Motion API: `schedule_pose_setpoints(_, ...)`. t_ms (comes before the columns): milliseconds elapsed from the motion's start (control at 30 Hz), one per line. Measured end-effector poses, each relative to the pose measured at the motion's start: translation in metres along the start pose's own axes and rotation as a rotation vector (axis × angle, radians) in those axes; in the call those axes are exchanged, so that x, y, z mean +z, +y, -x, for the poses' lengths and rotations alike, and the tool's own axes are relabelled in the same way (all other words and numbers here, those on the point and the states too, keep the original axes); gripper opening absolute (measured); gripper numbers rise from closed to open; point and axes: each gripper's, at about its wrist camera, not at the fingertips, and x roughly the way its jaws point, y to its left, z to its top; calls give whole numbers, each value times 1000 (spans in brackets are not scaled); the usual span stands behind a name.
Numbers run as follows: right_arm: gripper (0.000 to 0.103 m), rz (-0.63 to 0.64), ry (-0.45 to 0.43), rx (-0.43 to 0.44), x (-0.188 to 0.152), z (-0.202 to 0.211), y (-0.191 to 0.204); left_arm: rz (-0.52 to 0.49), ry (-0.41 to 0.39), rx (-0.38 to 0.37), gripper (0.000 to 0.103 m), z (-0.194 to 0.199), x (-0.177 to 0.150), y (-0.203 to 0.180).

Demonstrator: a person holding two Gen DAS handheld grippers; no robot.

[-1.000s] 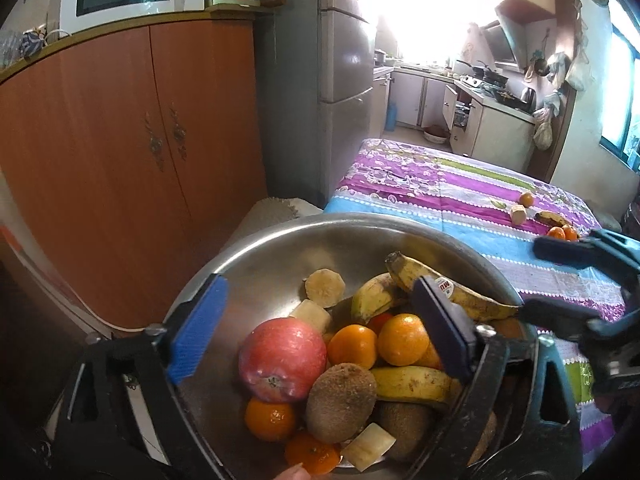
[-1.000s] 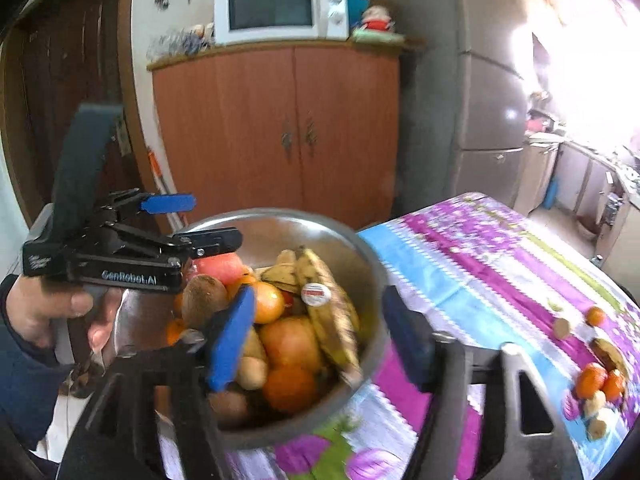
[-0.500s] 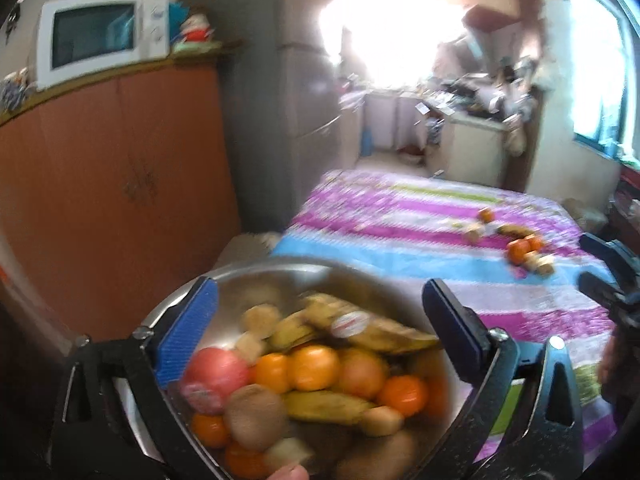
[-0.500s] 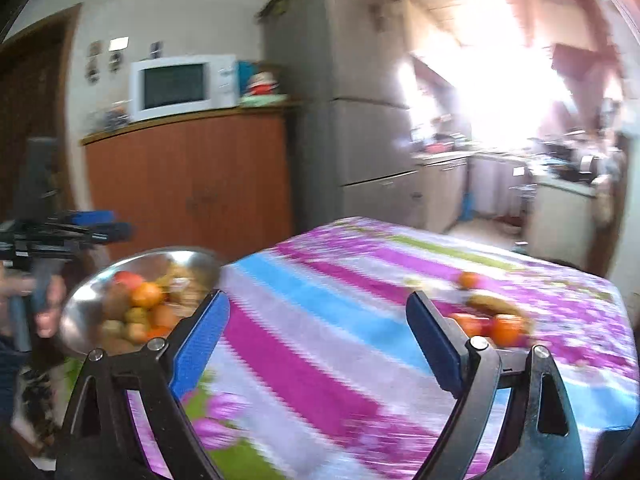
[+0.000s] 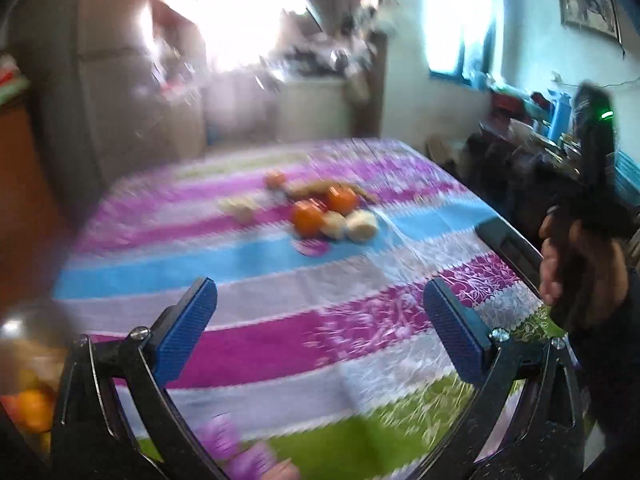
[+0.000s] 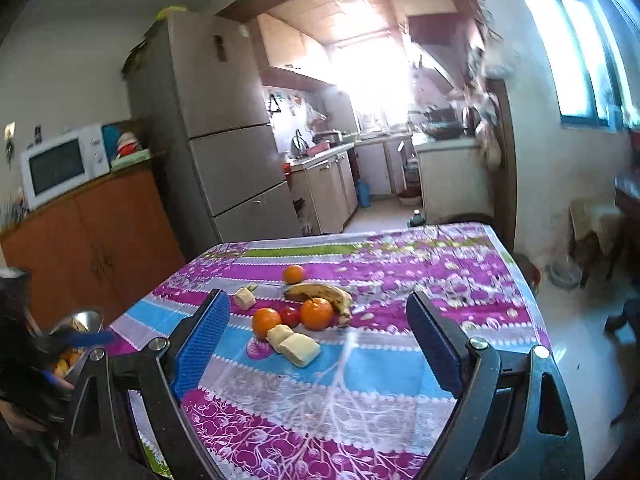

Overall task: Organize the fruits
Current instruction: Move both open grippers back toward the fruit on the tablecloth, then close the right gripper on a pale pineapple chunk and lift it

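Note:
A small heap of fruit lies mid-table on the striped cloth: a banana (image 6: 320,293), two oranges (image 6: 317,314), a third orange (image 6: 294,273) farther back, a red tomato (image 6: 289,316) and pale cut pieces (image 6: 299,349). In the blurred left wrist view the same heap (image 5: 320,210) lies ahead. My right gripper (image 6: 318,354) is open above the near table, short of the heap. My left gripper (image 5: 320,332) is open and empty too. The steel bowl of fruit (image 6: 74,344) sits at the table's left corner, with its edge (image 5: 24,360) in the left wrist view.
The table (image 6: 440,280) carries a purple, blue and green striped cloth. A person's hand (image 5: 576,264) holds the right gripper at the table's right side. A fridge (image 6: 224,152), a wooden cabinet (image 6: 100,240) with a microwave (image 6: 60,164) and a kitchen stand beyond.
Both grippers have swung right, away from the fruit bowl, and now face the heap on the table. The bowl has slid to the left edge of both views.

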Motion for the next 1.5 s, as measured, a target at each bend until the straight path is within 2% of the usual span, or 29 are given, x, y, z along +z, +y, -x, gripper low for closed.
schedule_pose_setpoints(100, 85, 23, 105, 68, 0, -14, -1, 63, 65, -20, 101, -34, 6, 8)
schedule_pose_setpoints(167, 77, 128, 209, 90, -3, -36, 9, 96, 68, -34, 101, -45, 8, 13)
schedule_pose_setpoints(233, 75, 187, 276, 89, -8, -55, 14, 119, 54, -17, 101, -49, 7, 17)
schedule_pose_setpoints(333, 70, 265, 331, 130, -14, -82, 25, 170, 44, -15, 101, -50, -1, 29)
schedule_pose_setpoints(433, 65, 371, 398, 165, -20, -115, 45, 217, 68, -20, 101, -61, -10, 41)
schedule_pose_setpoints(533, 64, 467, 467, 203, -24, -147, 64, 242, 71, -21, 101, -62, -12, 50)
schedule_pose_setpoints(633, 64, 547, 524, 183, -29, -177, 76, 271, 56, -28, 102, -60, -13, 58)
schedule_pose_setpoints(800, 63, 611, 600, 155, -42, -212, 86, 279, 70, -40, 102, -65, -16, 59)
schedule_pose_setpoints(900, 55, 627, 642, 118, -52, -219, 84, 283, 68, -41, 102, -65, -17, 60)
schedule_pose_setpoints(933, 49, 618, 626, 104, -51, -217, 82, 287, 68, -44, 102, -65, -18, 60)
schedule_pose_setpoints(967, 37, 604, 614, 91, -48, -216, 80, 289, 69, -46, 102, -65, -17, 62)
schedule_pose_setpoints(1100, 36, 491, 473, 116, -27, -179, 76, 284, 67, -47, 101, -66, -18, 64)
schedule_pose_setpoints(1233, 36, 420, 347, 148, -21, -111, 70, 285, 68, -50, 101, -65, -17, 66)
schedule_pose_setpoints(1300, 36, 390, 309, 132, -23, -85, 63, 280, 76, -57, 101, -66, -16, 64)
schedule_pose_setpoints(1400, 36, 272, 254, 127, -26, -52, 37, 253, 77, -60, 101, -67, -7, 56)
schedule_pose_setpoints(1500, 36, 149, 235, 138, -25, -40, 14, 205, 71, -45, 100, -72, 9, 44)
